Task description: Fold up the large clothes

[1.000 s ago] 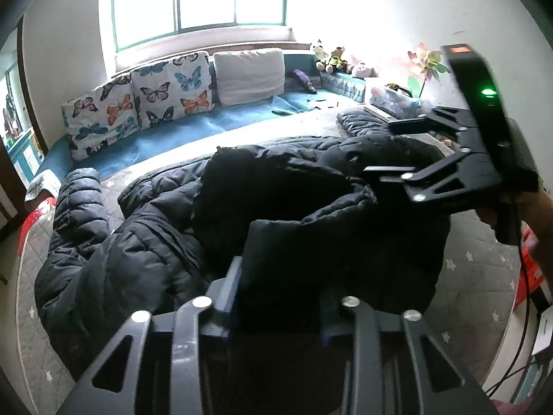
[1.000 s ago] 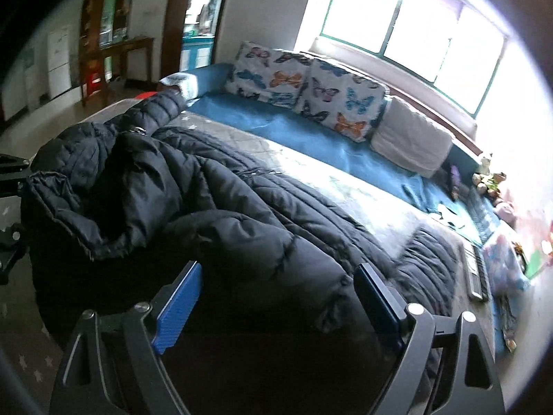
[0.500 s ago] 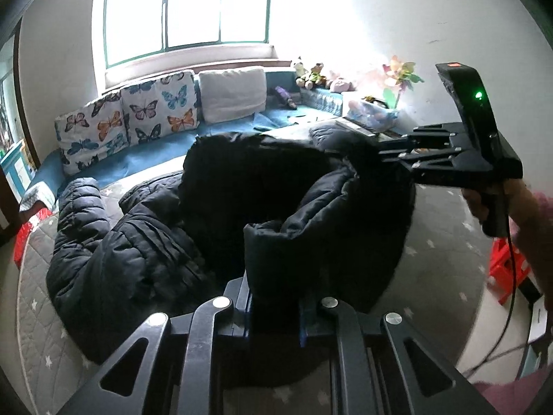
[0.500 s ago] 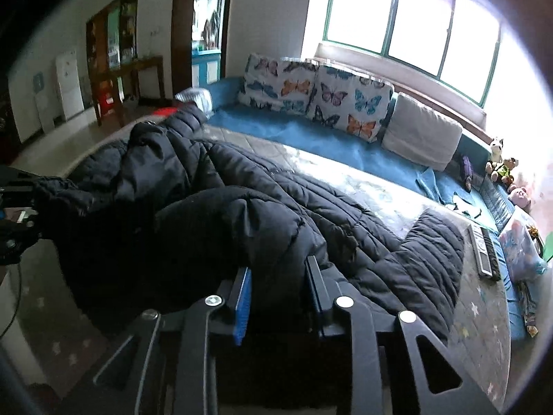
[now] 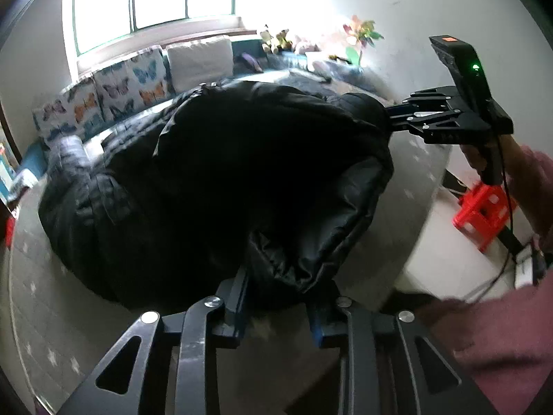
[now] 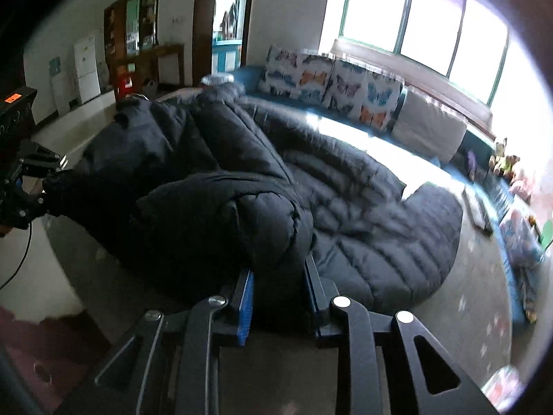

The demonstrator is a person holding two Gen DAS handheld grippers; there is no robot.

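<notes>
- Your left claw [image 5: 278,297] is clamped on a thick fold of the black puffer jacket [image 5: 242,180]; the padded edge bulges out between its two fingers.
- Its jaws have just been opening a little, but fabric sits wedged between them and both pads press on it.
- Your right claw [image 6: 278,285] is clamped on another rolled edge of the same jacket [image 6: 345,207]; that bundle fills the narrow gap between its fingers.
- Its jaws have just come shut from wide open and eased out slightly, with jacket fabric between them.
- From the left wrist view, the right claw [image 5: 397,117] shows at the far right corner of the lifted fold, held by your hand [image 5: 484,162] with a pink sleeve [image 5: 511,339] below it.
- From the right wrist view, the left claw [image 6: 41,186] shows at the left edge, biting the other corner of the fold.
- The jacket lies on the round bed [image 6: 477,294], which has a grey star-print cover. The near part is raised and doubled over between both claws; the rest spreads flat towards the cushions.
- Butterfly-print cushions [image 6: 331,79] and a plain white cushion [image 6: 428,128] line the back of the bed under the window [image 6: 428,38].
- A red plastic stool [image 5: 484,214] stands on the floor beside the bed, under your right hand.
- Both views are motion-blurred; finer jacket details are unreadable.
</notes>
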